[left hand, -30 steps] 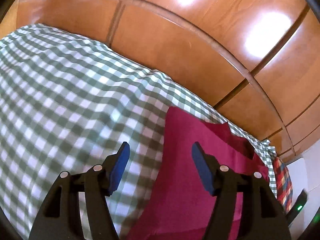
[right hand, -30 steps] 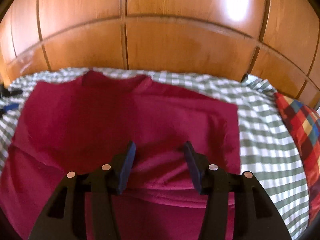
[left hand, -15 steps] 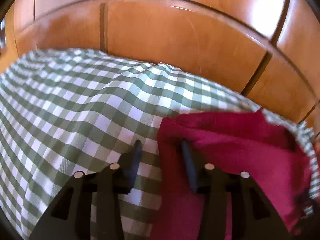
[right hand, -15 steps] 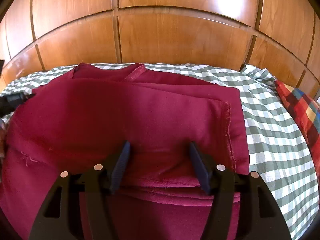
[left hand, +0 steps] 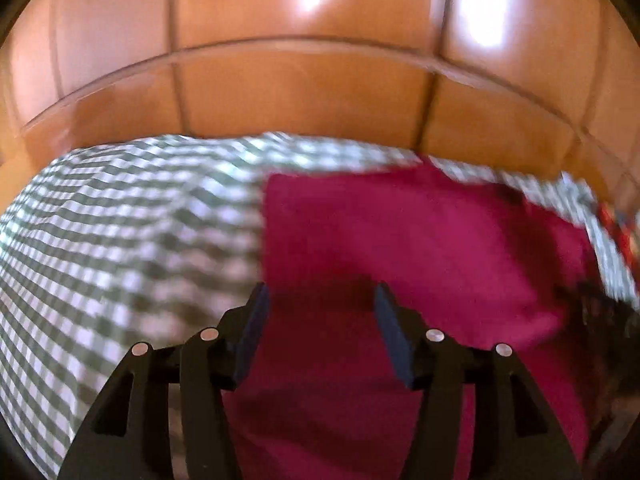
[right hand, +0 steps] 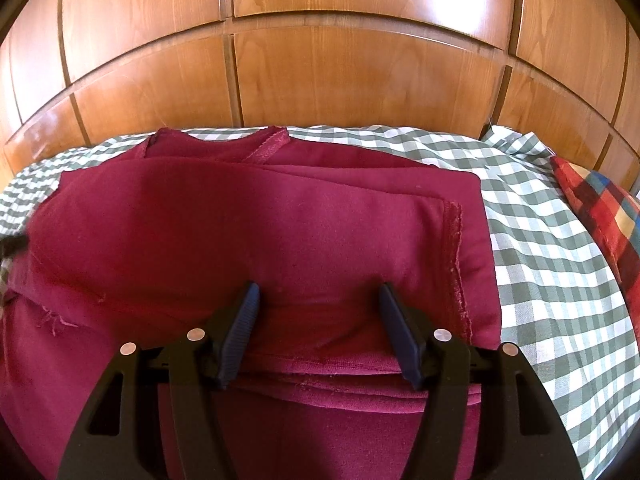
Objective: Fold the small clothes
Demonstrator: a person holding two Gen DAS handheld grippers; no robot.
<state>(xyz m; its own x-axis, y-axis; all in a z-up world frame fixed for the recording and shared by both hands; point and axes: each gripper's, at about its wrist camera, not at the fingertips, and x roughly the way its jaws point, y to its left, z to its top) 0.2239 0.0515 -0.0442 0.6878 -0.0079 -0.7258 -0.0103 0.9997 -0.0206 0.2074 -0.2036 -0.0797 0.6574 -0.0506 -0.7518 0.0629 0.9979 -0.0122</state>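
Note:
A dark red garment (right hand: pixel 256 232) lies folded in layers on a green-and-white checked sheet (right hand: pixel 540 240), its neckline toward the wooden wall. It also shows, blurred, in the left wrist view (left hand: pixel 420 248). My right gripper (right hand: pixel 318 300) is open and empty, its fingers over the garment's near folded edge. My left gripper (left hand: pixel 320 304) is open and empty over the garment's left part, close to its left edge. A dark blurred shape at the right edge of the left wrist view may be the other gripper.
A wooden panelled wall (right hand: pixel 320 72) stands right behind the bed. A red, blue and yellow plaid cloth (right hand: pixel 600 216) lies at the right edge of the sheet. Bare checked sheet (left hand: pixel 120 240) stretches to the left of the garment.
My left gripper has swung right, from the garment's left edge to over the garment, and its jaws have widened. My right gripper has opened a little wider and moved closer to the fold.

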